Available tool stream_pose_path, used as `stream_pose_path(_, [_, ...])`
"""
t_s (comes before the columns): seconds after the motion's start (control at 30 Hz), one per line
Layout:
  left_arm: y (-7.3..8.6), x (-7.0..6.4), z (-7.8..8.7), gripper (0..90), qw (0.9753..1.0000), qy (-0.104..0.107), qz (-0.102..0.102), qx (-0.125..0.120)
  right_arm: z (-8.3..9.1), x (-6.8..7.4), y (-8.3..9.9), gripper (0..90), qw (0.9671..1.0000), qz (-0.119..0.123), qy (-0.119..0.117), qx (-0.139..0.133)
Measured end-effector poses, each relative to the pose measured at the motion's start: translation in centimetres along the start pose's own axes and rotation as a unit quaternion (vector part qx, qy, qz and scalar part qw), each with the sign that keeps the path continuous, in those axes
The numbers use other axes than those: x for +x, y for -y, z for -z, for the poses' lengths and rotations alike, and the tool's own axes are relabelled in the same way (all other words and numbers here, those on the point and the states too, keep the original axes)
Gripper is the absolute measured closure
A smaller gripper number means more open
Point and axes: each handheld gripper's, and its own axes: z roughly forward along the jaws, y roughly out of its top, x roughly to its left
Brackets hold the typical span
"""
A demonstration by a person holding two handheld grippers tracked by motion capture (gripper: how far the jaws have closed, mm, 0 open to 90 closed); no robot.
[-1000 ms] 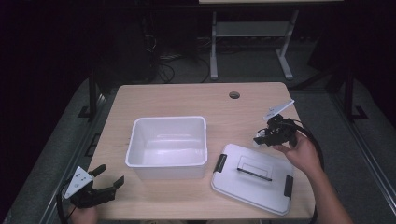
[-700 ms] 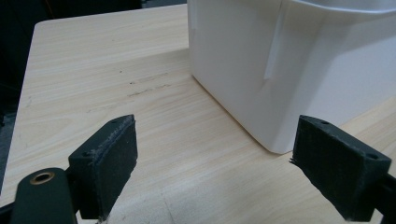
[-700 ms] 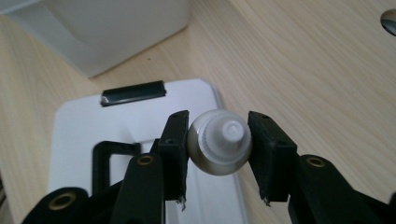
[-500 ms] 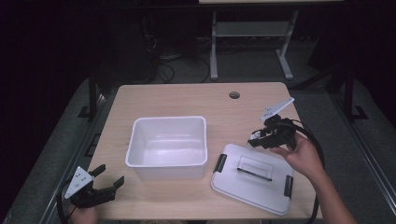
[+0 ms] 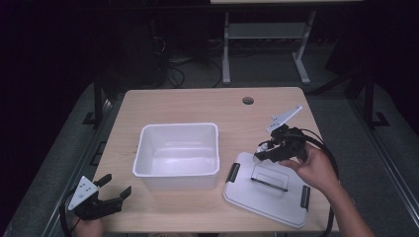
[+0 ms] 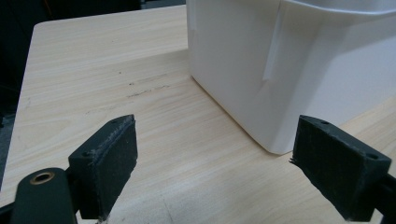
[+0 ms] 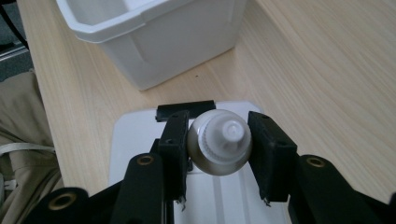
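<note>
My grippers [image 5: 105, 192] are black, each topped with a grey three-cornered plate; brass-ringed holes sit behind my rough-padded fingers [image 7: 173, 149], and black cables trail off.

The high view looked forward and down from above the person's edge of the light wooden bench [image 5: 197, 106], far enough off to take in the whole top. The open white plastic rectangular tub [image 5: 178, 154] sat near its middle. The left gripper view rode low and close over the bench, facing that tub's [image 6: 289, 70] near corner from just beside it. The right gripper view looked steeply down from close above the flat white plastic lid [image 7: 135, 140], with the tub [image 7: 154, 32] beyond. All three shared the tub and bench.
</note>
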Motion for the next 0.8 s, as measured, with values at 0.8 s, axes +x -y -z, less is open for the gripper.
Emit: stream_pose_path(0.8, [0.0, 0.0, 0.0, 13.0, 1.0, -0.001, -0.001, -0.002, 0.6, 4.1, -4.7, 59.8, 0.9981, 0.052, -0.031, 0.005])
